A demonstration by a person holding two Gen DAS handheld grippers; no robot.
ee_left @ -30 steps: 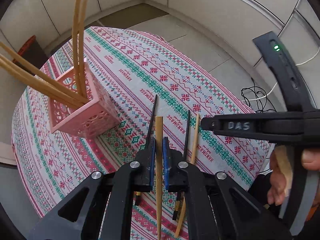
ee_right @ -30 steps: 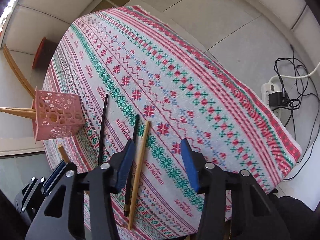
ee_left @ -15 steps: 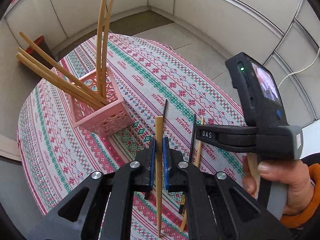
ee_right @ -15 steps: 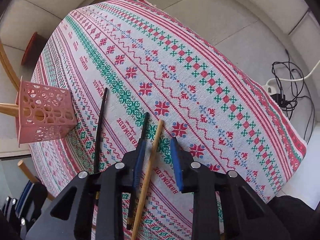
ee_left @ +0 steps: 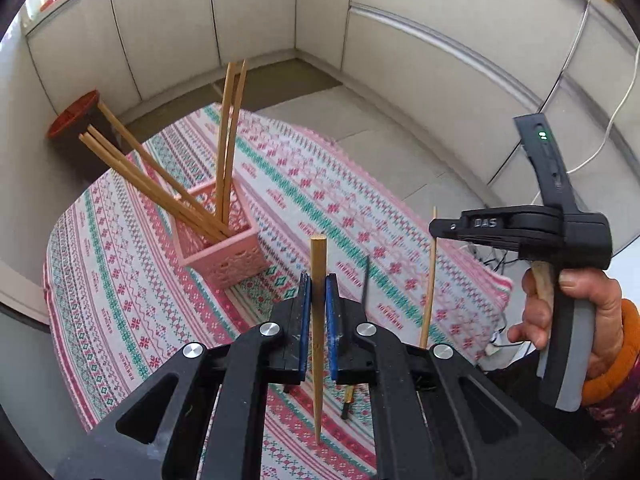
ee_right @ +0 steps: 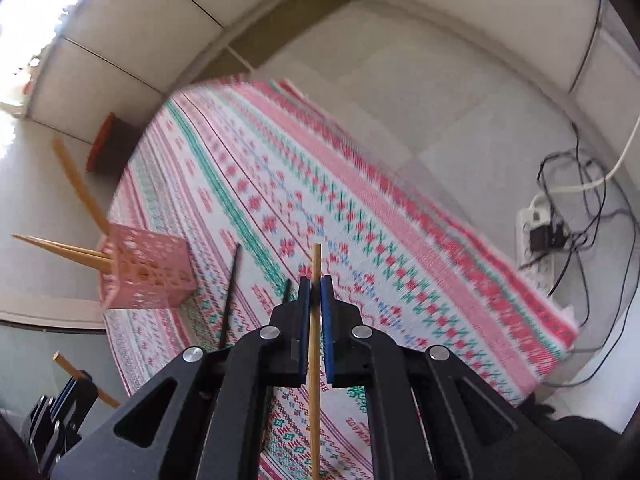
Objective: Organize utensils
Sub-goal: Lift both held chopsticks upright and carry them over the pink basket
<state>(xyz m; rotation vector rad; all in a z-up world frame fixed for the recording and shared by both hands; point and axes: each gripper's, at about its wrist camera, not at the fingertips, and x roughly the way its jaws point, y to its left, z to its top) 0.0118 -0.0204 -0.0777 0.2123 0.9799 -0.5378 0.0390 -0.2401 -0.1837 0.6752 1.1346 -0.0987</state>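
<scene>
- Left tongs [ee_left: 316,292] clenched on a wooden chopstick [ee_left: 319,320]; right tongs [ee_right: 315,296] just closed on another wooden chopstick [ee_right: 316,340].
- Several already standing in pink basket [ee_left: 224,256] (five, apparently).
- Two black chopsticks [ee_right: 230,300] left lying on counter [ee_right: 400,220].

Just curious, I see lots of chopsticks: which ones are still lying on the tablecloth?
Only the two black chopsticks lie on the tablecloth. The wooden ones stand in the pink basket or are gripped, one per gripper.

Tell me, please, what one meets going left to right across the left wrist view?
Red stool → pink basket of wooden chopsticks → chopstick in left gripper → black chopstick → thin chopstick → right gripper's handle in hand.
</scene>
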